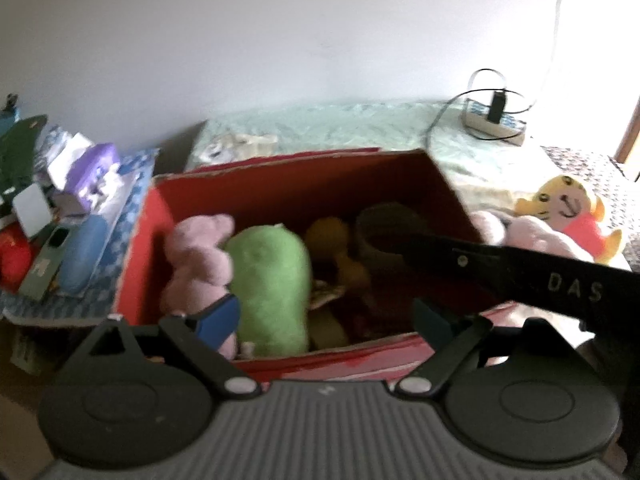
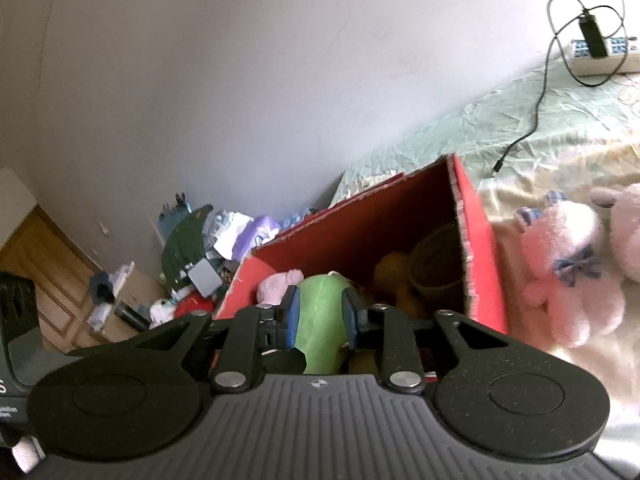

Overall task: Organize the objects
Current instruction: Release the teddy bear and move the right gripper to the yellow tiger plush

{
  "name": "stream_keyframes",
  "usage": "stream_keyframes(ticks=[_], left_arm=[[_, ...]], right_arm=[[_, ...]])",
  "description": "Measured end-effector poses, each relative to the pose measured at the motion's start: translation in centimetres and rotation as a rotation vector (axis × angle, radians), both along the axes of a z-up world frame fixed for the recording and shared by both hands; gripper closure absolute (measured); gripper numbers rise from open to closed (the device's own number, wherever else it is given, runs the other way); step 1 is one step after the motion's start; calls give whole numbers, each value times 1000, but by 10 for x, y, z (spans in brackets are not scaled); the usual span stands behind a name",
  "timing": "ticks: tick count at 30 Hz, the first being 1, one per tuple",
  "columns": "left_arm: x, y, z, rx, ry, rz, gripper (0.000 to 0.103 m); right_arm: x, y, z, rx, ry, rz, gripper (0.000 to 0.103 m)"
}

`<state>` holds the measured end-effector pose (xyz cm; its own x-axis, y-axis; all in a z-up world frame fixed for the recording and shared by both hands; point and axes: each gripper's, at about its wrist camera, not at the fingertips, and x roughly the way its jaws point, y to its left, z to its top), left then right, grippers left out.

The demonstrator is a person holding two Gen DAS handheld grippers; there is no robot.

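A red cardboard box point(image 1: 280, 160) stands open on the bed. Inside lie a green plush point(image 1: 272, 280), a pink plush point(image 1: 200, 256), a yellow plush point(image 1: 340, 248) and a brown round container point(image 1: 384, 224). My left gripper point(image 1: 325, 316) hovers over the box's near edge, jaws wide apart and empty. The right gripper's black body point(image 1: 520, 272) reaches in from the right, its tip near the brown container. In the right wrist view my right gripper point(image 2: 321, 312) shows a narrow gap with the green plush point(image 2: 320, 336) seen beyond it, not pinched.
Right of the box on the bedspread lie a pink plush point(image 2: 560, 272) and a yellow tiger plush point(image 1: 568, 212). A power strip point(image 2: 600, 52) with a cable sits at the back. Cluttered packets and bottles point(image 1: 60, 208) crowd the left side.
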<state>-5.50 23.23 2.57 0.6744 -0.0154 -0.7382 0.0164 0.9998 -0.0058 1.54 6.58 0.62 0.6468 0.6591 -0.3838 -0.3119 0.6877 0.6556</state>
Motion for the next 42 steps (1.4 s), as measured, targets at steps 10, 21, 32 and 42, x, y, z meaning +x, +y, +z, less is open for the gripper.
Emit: stream_keyframes(ticks=[10, 21, 32, 42], left_arm=[[10, -55, 18, -131, -46, -162, 8], [41, -152, 1, -214, 15, -354, 7], [75, -225, -21, -334, 93, -403, 1], [114, -281, -44, -302, 134, -384, 1]], right_arm=[[-8, -76, 7, 41, -16, -119, 75], [-20, -179, -9, 26, 47, -306, 75], [-22, -262, -24, 7, 93, -433, 74], [-6, -306, -36, 4, 134, -463, 71]])
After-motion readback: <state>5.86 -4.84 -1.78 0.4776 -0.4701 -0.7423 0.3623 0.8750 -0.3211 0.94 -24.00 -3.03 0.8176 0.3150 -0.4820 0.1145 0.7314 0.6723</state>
